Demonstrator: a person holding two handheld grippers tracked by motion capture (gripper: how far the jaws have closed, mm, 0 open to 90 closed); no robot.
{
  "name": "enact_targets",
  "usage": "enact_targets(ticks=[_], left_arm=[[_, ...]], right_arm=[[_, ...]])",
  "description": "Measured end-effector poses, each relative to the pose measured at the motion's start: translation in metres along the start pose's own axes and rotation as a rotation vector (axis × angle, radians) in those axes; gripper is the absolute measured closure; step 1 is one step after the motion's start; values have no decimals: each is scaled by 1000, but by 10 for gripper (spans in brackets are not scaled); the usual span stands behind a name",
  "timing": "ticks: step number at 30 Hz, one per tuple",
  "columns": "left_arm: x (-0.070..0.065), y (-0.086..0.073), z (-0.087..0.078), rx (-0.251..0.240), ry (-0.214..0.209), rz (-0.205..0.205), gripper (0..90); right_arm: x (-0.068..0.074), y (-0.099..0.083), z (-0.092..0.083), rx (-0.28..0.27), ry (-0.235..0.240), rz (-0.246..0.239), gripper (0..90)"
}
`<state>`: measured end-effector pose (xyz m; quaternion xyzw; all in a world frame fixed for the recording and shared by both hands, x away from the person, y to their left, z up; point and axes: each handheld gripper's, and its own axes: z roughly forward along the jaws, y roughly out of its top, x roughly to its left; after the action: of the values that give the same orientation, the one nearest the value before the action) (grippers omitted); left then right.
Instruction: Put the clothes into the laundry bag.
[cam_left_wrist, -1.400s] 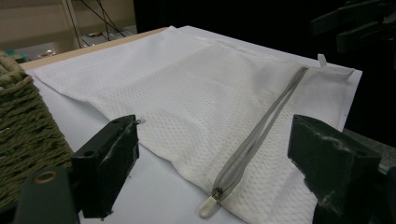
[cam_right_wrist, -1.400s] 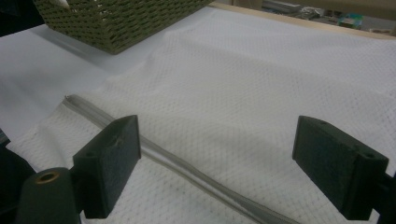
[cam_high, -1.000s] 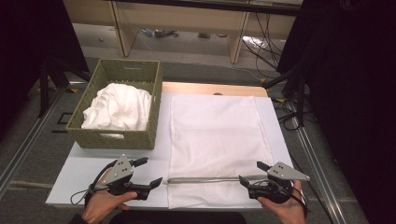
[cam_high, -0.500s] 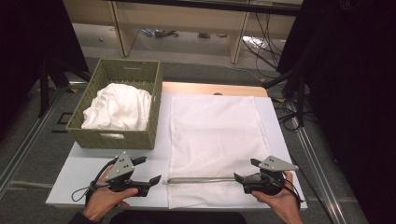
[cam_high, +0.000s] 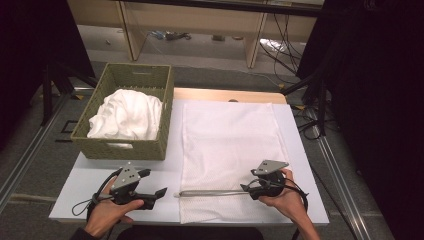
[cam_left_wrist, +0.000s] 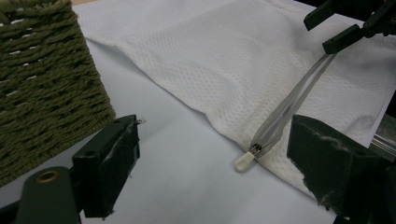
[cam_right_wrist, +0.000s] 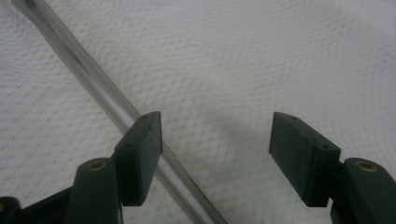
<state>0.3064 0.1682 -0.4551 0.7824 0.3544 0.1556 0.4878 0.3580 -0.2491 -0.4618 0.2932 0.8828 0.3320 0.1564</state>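
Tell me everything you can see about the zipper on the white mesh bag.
The zipper is a long grey strip that runs across the near end of the white mesh bag, which lies flat on the table. It looks closed; its small metal slider with a pale pull tab sits at the bag's left edge, resting on the table. The right claw stands open over its other end, one jaw beside the strip.

Black tool (cam_high: 162, 192), seemingly grey-plated.

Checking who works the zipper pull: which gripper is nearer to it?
Left. The left gripper sits just beside the zipper pull at the bag's edge; the right gripper is at the zipper's far end.
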Motion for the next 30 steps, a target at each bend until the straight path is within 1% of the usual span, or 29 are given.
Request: enact_targets(ticks=[2, 3, 4, 5, 6, 7, 8, 9, 10, 11, 12, 13, 14, 15, 16, 17, 18, 19, 20, 21, 22, 23, 24, 25, 26, 27, 28, 29, 30], left_arm=[[0, -1, 0, 4, -3, 2, 168], [0, -1, 0, 4, -3, 2, 170], [0, -1, 0, 16, 2, 3, 170], [-1, -1, 1, 21, 2, -2, 172], [0, -1, 2, 21, -7, 1, 173], [-1, -1, 2, 22, -10, 2, 174], [-2, -1, 2, 24, -11, 6, 175], [-3, -1, 2, 23, -16, 8, 177], [-3, -1, 3, 24, -23, 16, 179], [-3, -1, 3, 24, -23, 16, 180], [-4, -1, 3, 28, -20, 14, 182], [-4, -1, 3, 28, -20, 14, 184], [-3, -2, 4, 38, -21, 19, 186], [-3, -2, 4, 38, -21, 19, 186], [-3, -2, 4, 41, -20, 24, 187], [-3, -2, 4, 41, -20, 24, 187], [-3, -1, 4, 36, -16, 21, 187], [-3, -2, 3, 38, -15, 24, 188], [-4, -2, 3, 36, -10, 20, 189], [-4, -2, 3, 36, -10, 20, 189], [-3, -2, 4, 44, -10, 25, 189], [-3, -2, 5, 38, -10, 20, 190], [-3, -2, 5, 43, -10, 24, 193], [-3, -2, 5, 43, -10, 24, 193], [-5, -3, 5, 39, -17, 23, 193], [-5, -3, 5, 39, -17, 23, 194], [-4, -2, 5, 42, -17, 33, 194], [-4, -2, 6, 45, -21, 35, 195], [-4, -2, 6, 54, -12, 44, 201]], right_arm=[[1, 2, 4, 22, 9, -27, 373], [1, 2, 4, 22, 9, -27, 373], [2, 3, 7, 38, 9, -38, 381], [3, 3, 11, 54, 18, -53, 401], [3, 4, 13, 72, 25, -64, 419], [3, 5, 17, 75, 24, -88, 435], [6, 5, 18, 99, 37, -48, 441], [5, 7, 25, 116, 48, -89, 486], [4, 8, 25, 110, 52, -101, 556], [4, 8, 25, 110, 52, -101, 556], [3, 9, 25, 119, 33, -126, 664], [1, 10, 25, 124, 28, -130, 696], [0, 11, 25, 133, 11, -113, 717], [0, 11, 25, 133, 11, -113, 717], [-6, 12, 27, 142, -23, -135, 717], [-6, 12, 27, 142, -23, -135, 717], [-9, 12, 27, 137, -26, -130, 714], [-10, 12, 25, 148, -26, -100, 671], [-13, 12, 28, 124, -25, -125, 614], [-13, 12, 28, 124, -25, -125, 614], [-13, 11, 29, 140, -26, 3, 478], [-16, 13, 28, 157, -9, 19, 461], [-21, 12, 31, 133, 1, 4, 461], [-22, 12, 30, 145, 16, 35, 461], [-28, 11, 33, 127, 44, 19, 460], [-28, 11, 33, 127, 44, 19, 460], [-31, 12, 34, 136, 64, 55, 525], [-32, 13, 34, 137, 66, 40, 566], [-33, 15, 32, 155, 73, 62, 666]])
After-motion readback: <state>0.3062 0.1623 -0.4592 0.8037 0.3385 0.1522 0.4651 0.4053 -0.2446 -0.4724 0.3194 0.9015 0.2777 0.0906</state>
